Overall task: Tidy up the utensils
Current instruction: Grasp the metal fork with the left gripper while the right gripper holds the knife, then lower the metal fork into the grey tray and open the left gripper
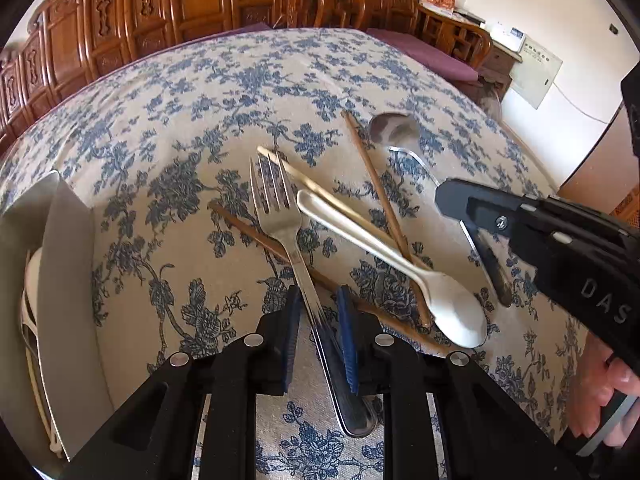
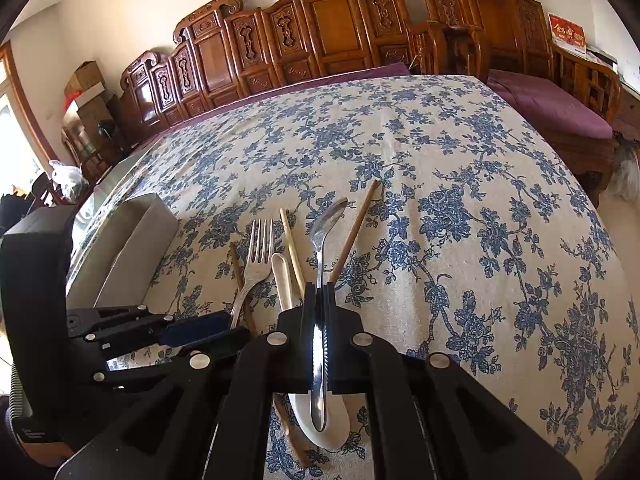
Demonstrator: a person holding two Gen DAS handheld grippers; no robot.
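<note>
- Utensils sit in a loose pile on the tablecloth (image 1: 192, 92), toward the near edge of the table.
- My left gripper (image 1: 318, 320) straddles the fork (image 1: 280, 220) handle; tines point to the far edge.
- Ceramic spoon (image 1: 384, 256) lies just right of the fork, bowl toward me, across the chopsticks (image 1: 376, 176).
- One chopstick runs under the fork, left to right.
- My right gripper (image 2: 319, 300) is clamped on the metal spoon (image 2: 326, 220) handle, right of the pile; bowl faces the far edge.
- Organizer box (image 2: 132, 240) sits at the left edge of the table, left of the fork, holding a utensil I can't make out.
- Wooden bench (image 2: 320, 32) stands behind the far edge.
</note>
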